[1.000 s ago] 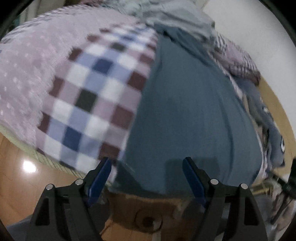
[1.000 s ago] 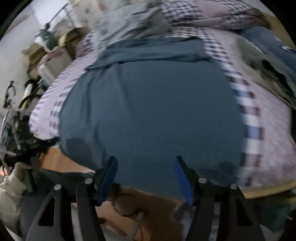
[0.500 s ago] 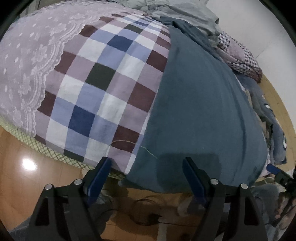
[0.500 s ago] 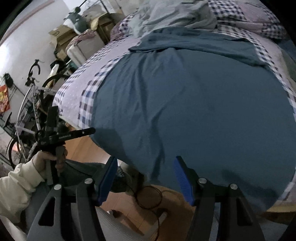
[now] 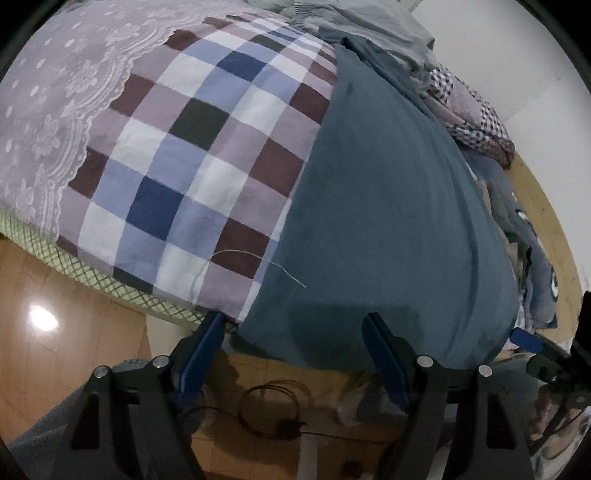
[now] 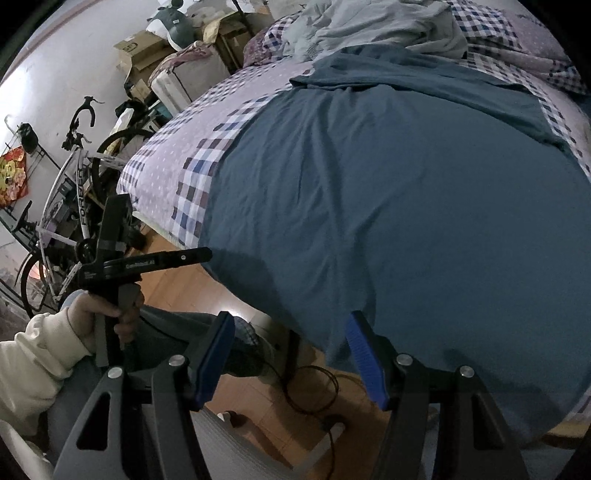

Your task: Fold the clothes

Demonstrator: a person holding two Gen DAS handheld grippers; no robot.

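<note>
Large teal-blue cotton garment lies spread flat on the bed, body smoothed out, its near hem hanging just over the bed's edge above the wooden floor. Under it, a checked bedcover of white, blue, lilac and maroon squares, with a pale lilac lace-patterned cover beyond that. A loose pale thread crosses from the checked cover onto the garment. Left tool: blue-padded fingers set wide apart, nothing between them, hovering just short of the garment's hem near its left corner. Right tool: fingers likewise spread, empty, poised before the hem of the same garment. In the right wrist view the person's hand, in a cream sleeve, holds the left tool's handle beside the bed corner. Far end of the bed: crumpled pale grey clothing touching the garment's upper part. Off to the side, a white-framed bicycle and cardboard boxes. A black cable coils on the floor.
</note>
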